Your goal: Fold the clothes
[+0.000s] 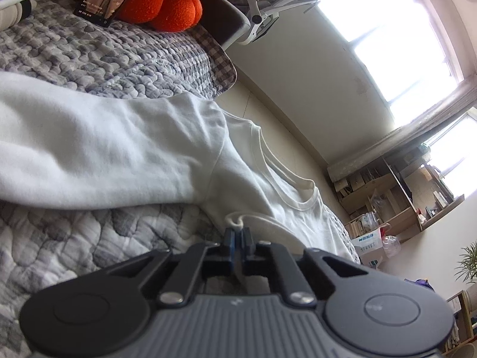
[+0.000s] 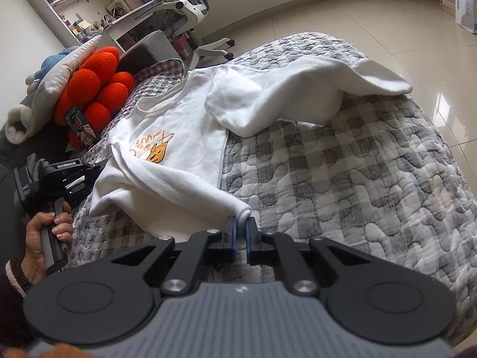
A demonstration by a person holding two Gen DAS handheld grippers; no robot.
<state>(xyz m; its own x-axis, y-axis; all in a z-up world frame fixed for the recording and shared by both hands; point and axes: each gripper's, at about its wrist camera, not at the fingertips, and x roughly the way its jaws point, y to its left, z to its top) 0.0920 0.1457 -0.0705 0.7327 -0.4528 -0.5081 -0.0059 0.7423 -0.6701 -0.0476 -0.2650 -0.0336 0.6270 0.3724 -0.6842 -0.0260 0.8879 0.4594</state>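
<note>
On the quilt (image 2: 342,164), both claws, left (image 1: 238,235) and right (image 2: 241,223), pinch white sweatshirt (image 2: 179,137) fabric

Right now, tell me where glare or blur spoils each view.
Left wrist view: the window is blown out white, and the gripper is soft. Right wrist view: evenly lit, with glare only on the floor; the shirt is sharp, and the fisheye bends the bed edge.

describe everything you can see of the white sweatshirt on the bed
The white sweatshirt is soft, thick-looking cotton with a ribbed round neck and an orange bear print with lettering on the chest. It lies face up on the grey checked quilt, one sleeve rumpled outward. The right hand-held gripper pinches the other sleeve's cuff; the left hand-held gripper pinches a fold of its edge.
</note>
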